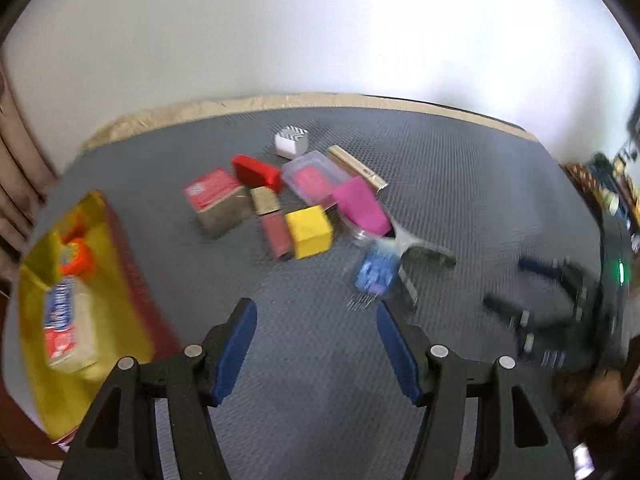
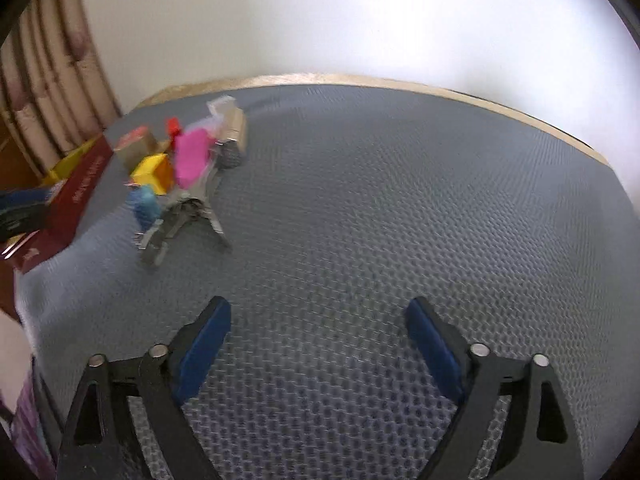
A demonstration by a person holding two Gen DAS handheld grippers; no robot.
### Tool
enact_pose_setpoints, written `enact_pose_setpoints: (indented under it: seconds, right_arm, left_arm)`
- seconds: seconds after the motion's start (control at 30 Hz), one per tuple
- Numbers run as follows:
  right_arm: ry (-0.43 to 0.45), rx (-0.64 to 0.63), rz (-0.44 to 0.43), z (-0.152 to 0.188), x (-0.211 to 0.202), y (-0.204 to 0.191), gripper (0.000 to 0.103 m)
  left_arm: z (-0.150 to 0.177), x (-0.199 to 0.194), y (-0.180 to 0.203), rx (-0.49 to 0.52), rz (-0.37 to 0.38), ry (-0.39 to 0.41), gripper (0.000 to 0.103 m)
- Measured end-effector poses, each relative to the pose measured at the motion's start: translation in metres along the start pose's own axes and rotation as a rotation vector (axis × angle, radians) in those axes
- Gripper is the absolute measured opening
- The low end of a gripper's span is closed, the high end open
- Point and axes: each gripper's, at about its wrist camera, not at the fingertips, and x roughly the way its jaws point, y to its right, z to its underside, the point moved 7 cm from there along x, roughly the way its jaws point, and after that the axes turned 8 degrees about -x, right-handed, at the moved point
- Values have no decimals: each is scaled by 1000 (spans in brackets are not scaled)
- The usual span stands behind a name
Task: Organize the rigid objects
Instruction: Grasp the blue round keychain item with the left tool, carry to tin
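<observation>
A cluster of small rigid objects lies mid-mat: a yellow cube (image 1: 310, 232), a magenta block (image 1: 362, 208), a red case (image 1: 256, 172), a red-topped cardboard box (image 1: 218, 202), a clear case (image 1: 314, 178), a gold tube (image 1: 356, 168), a white chevron box (image 1: 291, 142), a blue board (image 1: 376, 272) and a silver forked tool (image 1: 416, 256). My left gripper (image 1: 315, 306) is open over bare mat, short of the cluster. My right gripper (image 2: 319, 304) is open wide and holds nothing, well right of the blurred cluster (image 2: 188, 160). It also shows blurred at the right (image 1: 516, 286).
A yellow-lined box (image 1: 120, 280) with dark red sides (image 2: 76, 196) stands at the mat's left edge and holds a packet (image 1: 68, 320). The grey mat (image 2: 380, 200) lies on a tan table against a white wall. Curtains hang at the left. Clutter sits far right (image 1: 608, 196).
</observation>
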Motion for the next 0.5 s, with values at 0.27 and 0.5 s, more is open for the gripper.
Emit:
enact_pose_setpoints:
  seconds: [0.27, 0.5]
  right_arm:
    - [16, 35, -59, -1, -2, 1, 91]
    - [10, 23, -75, -5, 2, -7, 96]
  left_arm:
    - [-23, 30, 11, -184, 63, -65, 64]
    - [-22, 54, 21, -177, 82, -143, 64]
